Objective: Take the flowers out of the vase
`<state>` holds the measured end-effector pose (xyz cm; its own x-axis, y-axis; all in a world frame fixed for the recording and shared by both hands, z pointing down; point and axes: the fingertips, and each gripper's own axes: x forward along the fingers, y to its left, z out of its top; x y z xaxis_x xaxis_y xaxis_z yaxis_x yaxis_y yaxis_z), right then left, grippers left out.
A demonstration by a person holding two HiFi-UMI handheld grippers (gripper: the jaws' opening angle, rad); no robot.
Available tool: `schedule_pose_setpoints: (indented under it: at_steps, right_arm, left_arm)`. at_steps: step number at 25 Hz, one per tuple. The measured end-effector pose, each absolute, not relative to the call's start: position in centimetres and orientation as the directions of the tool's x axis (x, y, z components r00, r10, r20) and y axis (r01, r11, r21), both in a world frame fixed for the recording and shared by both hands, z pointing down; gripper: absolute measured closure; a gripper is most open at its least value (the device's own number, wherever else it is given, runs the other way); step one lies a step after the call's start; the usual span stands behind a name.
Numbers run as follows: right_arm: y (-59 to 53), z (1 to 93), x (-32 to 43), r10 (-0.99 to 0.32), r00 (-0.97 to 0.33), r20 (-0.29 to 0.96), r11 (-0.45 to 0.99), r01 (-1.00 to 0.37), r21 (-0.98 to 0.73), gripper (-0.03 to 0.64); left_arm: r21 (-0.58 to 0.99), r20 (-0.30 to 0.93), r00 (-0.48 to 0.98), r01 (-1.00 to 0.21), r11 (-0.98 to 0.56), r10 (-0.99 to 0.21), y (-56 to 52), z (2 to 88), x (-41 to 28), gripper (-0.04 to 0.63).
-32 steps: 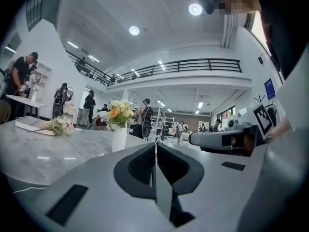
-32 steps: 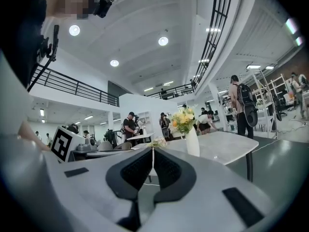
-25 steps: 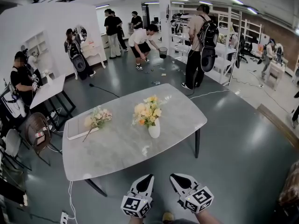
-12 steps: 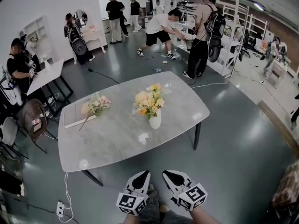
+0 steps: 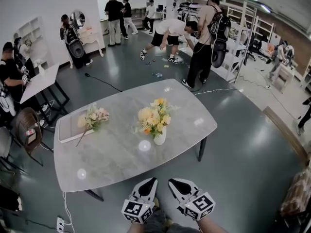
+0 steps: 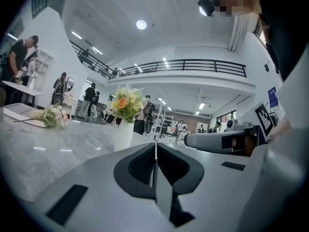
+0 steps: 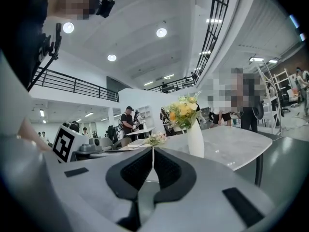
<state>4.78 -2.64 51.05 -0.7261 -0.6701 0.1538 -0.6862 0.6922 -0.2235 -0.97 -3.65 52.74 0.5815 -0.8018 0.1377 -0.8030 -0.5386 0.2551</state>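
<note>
A small white vase [image 5: 160, 135] stands near the middle of the grey marble table [image 5: 112, 159] and holds a bunch of yellow and orange flowers [image 5: 153, 115]. Both gripper views show the same vase [image 6: 123, 134] [image 7: 195, 139] and flowers [image 6: 126, 103] [image 7: 183, 111] ahead of the jaws. My left gripper [image 5: 149, 182] and right gripper [image 5: 174, 183] hover side by side off the table's near edge, well short of the vase. Both are shut with nothing between the jaws.
A second loose bunch of pale flowers [image 5: 92, 118] lies on a white tray [image 5: 65, 130] at the table's left end. Several people stand and bend on the floor beyond the table. White shelving [image 5: 238, 47] is at the right, a chair [image 5: 24, 125] and small table at left.
The table has drawn closer in the head view and sits lower left in the picture. Both grippers stay shut, side by side, at the bottom of the view. People in the background have shifted.
</note>
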Motion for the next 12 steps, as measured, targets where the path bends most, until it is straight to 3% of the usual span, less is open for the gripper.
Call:
schedule_pose_setpoints:
  at_steps: [12]
  right_arm:
    - [-8.7,51.9,4.4,-0.701,-0.688,0.188,0.647,-0.724,-0.239,0.594]
  left_arm:
    - [0.274,0.157,0.659,-0.744,-0.609,-0.735,-10.2,53.7,-0.1,0.572]
